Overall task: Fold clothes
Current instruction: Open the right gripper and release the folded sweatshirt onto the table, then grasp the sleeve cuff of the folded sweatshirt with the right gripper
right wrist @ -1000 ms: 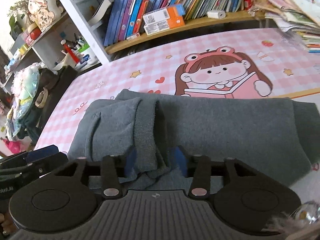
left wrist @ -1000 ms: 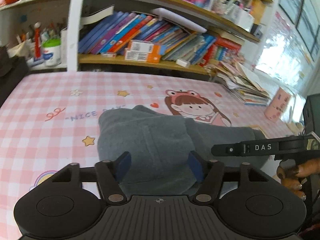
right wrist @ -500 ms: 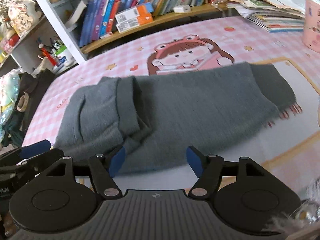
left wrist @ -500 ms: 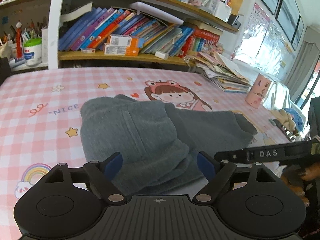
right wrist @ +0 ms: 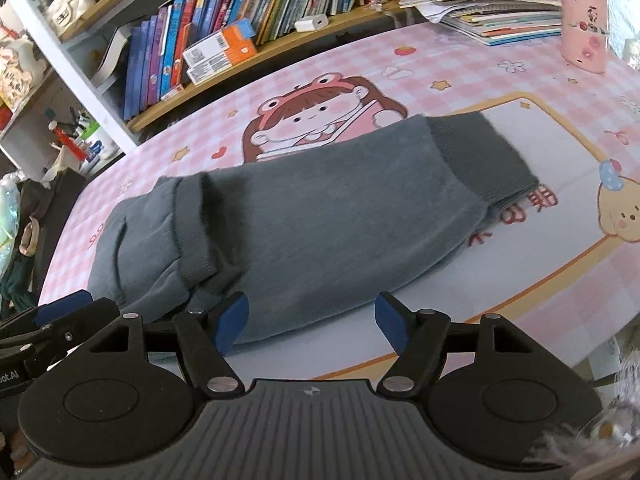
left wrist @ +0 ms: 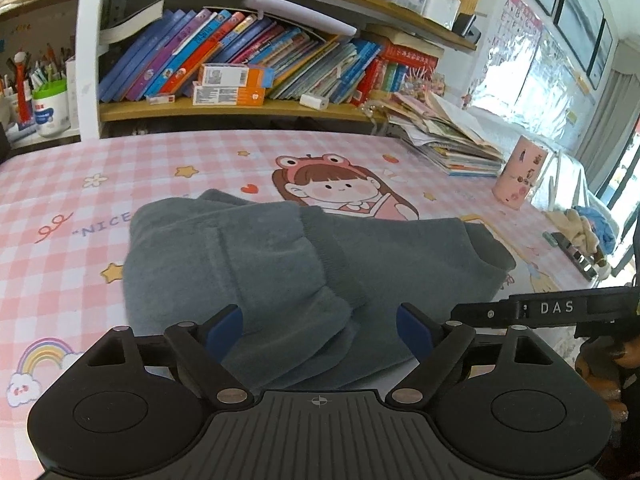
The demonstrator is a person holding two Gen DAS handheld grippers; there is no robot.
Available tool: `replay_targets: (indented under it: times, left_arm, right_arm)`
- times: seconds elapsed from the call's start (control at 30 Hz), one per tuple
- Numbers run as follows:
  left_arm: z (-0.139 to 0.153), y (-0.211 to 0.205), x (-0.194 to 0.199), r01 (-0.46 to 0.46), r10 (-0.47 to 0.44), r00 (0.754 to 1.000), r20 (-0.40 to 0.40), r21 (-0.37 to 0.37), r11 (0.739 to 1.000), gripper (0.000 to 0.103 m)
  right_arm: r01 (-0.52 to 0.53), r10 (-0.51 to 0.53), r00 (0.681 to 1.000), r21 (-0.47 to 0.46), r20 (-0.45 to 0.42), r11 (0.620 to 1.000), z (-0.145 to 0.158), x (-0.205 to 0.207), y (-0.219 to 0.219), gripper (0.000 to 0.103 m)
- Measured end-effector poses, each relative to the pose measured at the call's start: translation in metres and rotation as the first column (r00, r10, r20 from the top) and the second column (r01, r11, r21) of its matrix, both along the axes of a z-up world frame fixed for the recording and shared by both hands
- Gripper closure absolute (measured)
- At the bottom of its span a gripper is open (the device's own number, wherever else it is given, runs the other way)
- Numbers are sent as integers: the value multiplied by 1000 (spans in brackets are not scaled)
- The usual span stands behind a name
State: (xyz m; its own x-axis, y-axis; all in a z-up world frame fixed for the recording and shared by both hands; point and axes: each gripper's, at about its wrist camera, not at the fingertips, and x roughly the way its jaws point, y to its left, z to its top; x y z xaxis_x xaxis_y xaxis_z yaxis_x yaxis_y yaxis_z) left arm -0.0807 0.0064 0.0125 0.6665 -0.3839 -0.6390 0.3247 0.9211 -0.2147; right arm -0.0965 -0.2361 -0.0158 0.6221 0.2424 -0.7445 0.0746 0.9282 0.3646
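In the left wrist view, the left gripper (left wrist: pixel 319 330) is seen spread wide with nothing between its blue-tipped fingers (left wrist: pixel 224 330), held just above the near edge of the grey garment (left wrist: pixel 304 276). The garment is laid on the counter (left wrist: pixel 60 264), which is covered by a pink checked cloth printed with a cartoon girl (left wrist: pixel 340 194). One end of the garment is folded back over itself on the left, so that a ribbed cuff (left wrist: pixel 336 256) lies across the middle; the rest is stretched out to the right. The right gripper (left wrist: pixel 560 308), marked "DAS", is seen from the side at the right edge, and its state cannot be told from this view. A bookshelf (left wrist: pixel 240 76) packed with leaning books is seen behind the counter, and a pink cup (left wrist: pixel 518 178) stands at the far right beside a stack of papers (left wrist: pixel 448 140).

In the right wrist view, the right gripper (right wrist: pixel 312 322) is shown released, its fingers (right wrist: pixel 394 322) set wide apart and empty, just short of the garment's (right wrist: pixel 340 216) near edge. The garment is seen lying lengthwise across the counter (right wrist: pixel 560 256), with the folded-over part and its cuff (right wrist: pixel 192 232) at the left and a darker ribbed band (right wrist: pixel 488 160) at the right end. It partly covers the printed girl (right wrist: pixel 316 116). Part of the left gripper (right wrist: pixel 60 312) shows at the lower left. The pink cup (right wrist: pixel 584 16) and the paper stack (right wrist: pixel 496 12) are seen at the upper right.
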Motion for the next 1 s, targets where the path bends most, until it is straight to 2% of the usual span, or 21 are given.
replay_targets:
  times: [0.3, 0.43, 0.57, 0.67, 0.77, 0.93, 1.0]
  left_arm:
    - [7, -64, 2, -39, 38, 999, 19, 71, 997, 12]
    - [6, -89, -2, -60, 59, 998, 14, 106, 993, 12]
    - [3, -111, -5, -79, 83, 996, -24, 152, 985, 12]
    - [2, -124, -9, -86, 96, 994, -45, 186, 979, 12]
    - [3, -135, -12, -92, 105, 993, -50, 212, 973, 12]
    - [7, -143, -17, -121, 133, 991, -34, 247, 961, 12]
    - [9, -144, -19, -135, 146, 989, -27, 257, 957, 12]
  right_arm:
    - [19, -18, 1000, 101, -8, 995, -2, 24, -73, 35]
    - [58, -49, 998, 212, -47, 976, -12, 34, -111, 37]
    - [139, -98, 986, 337, -136, 931, -28, 43, -147, 46]
    - [180, -114, 976, 397, -185, 900, -38, 48, -164, 52]
    - [193, -107, 972, 443, -211, 876, -48, 54, -172, 57]
    - [207, -118, 972, 492, -205, 846, -58, 70, -178, 64]
    - [198, -119, 975, 484, -190, 852, -58, 75, -177, 80]
